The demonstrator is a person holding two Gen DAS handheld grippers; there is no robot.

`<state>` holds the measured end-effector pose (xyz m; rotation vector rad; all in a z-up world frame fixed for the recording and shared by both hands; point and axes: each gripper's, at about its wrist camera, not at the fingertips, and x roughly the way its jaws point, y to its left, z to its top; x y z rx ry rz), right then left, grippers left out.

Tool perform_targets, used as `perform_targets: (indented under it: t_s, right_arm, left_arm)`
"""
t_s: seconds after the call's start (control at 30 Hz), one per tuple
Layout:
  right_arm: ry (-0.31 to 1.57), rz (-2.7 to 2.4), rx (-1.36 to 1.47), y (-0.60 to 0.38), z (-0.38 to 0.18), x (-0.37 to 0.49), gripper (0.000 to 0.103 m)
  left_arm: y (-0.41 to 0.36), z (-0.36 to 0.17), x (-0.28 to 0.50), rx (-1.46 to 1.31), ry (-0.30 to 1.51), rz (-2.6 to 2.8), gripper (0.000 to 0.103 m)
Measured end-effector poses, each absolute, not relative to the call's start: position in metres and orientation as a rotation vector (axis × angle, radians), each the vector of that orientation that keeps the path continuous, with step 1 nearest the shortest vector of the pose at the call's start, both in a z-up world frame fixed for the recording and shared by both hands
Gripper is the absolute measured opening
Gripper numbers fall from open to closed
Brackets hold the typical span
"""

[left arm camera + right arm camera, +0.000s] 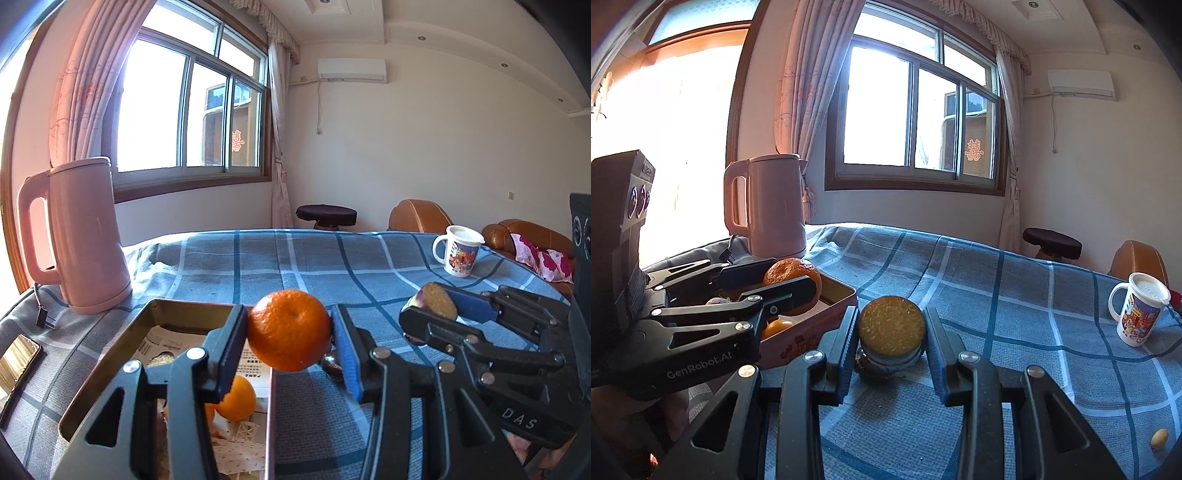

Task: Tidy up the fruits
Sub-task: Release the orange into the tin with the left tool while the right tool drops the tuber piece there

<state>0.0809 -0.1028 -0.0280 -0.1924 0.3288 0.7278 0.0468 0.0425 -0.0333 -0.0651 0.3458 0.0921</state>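
My left gripper (pixel 290 334) is shut on an orange mandarin (pixel 288 328) and holds it above the right rim of a rectangular tin box (pixel 173 306); it also shows in the right wrist view (pixel 783 284). Another mandarin (pixel 238 400) lies inside the tin. My right gripper (pixel 891 332) is shut on a cut round fruit with a tan sliced face (pixel 891 325), held over the cloth; it also shows in the left wrist view (pixel 437 301). A dark fruit (pixel 332 363) lies on the cloth under the left gripper.
A pink kettle (pixel 85 236) stands at the back left with its plug on the blue checked cloth (pixel 295 258). A printed mug (pixel 460 254) stands at the right. A phone (pixel 16 360) lies at the left edge. A small yellow piece (pixel 1159 438) lies at the front right.
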Motion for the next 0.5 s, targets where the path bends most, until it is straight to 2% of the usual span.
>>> perform_targets:
  t_s: [0.5]
  right_arm:
    - [0.324, 0.799, -0.245, -0.063, -0.02, 0.074, 0.036]
  left_arm:
    - [0.078, -0.038, 0.043, -0.089, 0.403, 0.16, 0.048]
